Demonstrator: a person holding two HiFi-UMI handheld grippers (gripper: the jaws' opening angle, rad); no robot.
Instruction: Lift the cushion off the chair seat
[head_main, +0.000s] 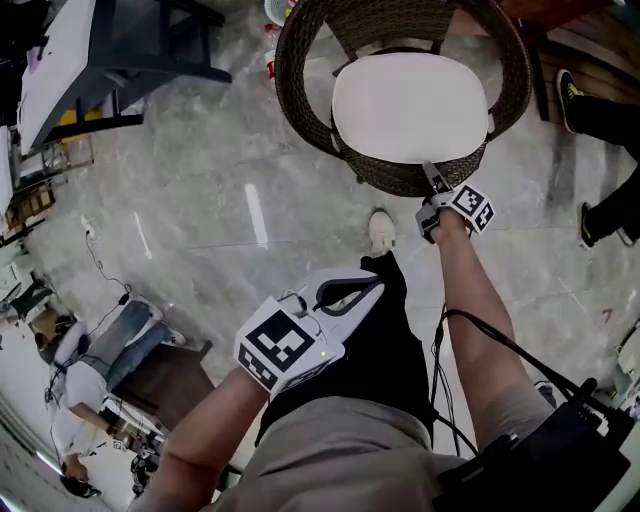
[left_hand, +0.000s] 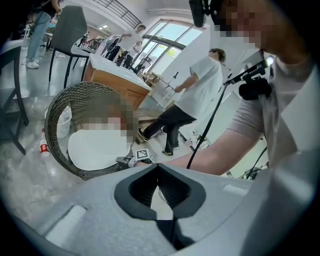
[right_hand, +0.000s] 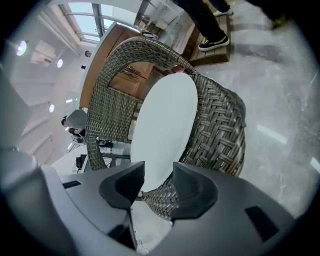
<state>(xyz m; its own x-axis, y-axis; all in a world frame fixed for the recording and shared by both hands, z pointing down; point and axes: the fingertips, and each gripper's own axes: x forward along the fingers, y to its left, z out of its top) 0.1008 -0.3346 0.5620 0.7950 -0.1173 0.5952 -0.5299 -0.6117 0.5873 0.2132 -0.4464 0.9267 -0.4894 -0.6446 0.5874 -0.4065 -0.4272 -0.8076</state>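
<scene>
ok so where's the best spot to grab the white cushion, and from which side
Take the cushion by its front edge, coming in from the open front of the chair. Its wicker wall wraps the cushion's back and both sides, leaving only that edge exposed. The right gripper, jaws open, points at it.

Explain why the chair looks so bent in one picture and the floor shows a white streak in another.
Right gripper view: a wide-angle lens bows the wicker chair and darkens the corners. Head view: the glossy floor mirrors a light as a pale streak, and the white cushion looks washed out. Left gripper view: the windows glare white.
</scene>
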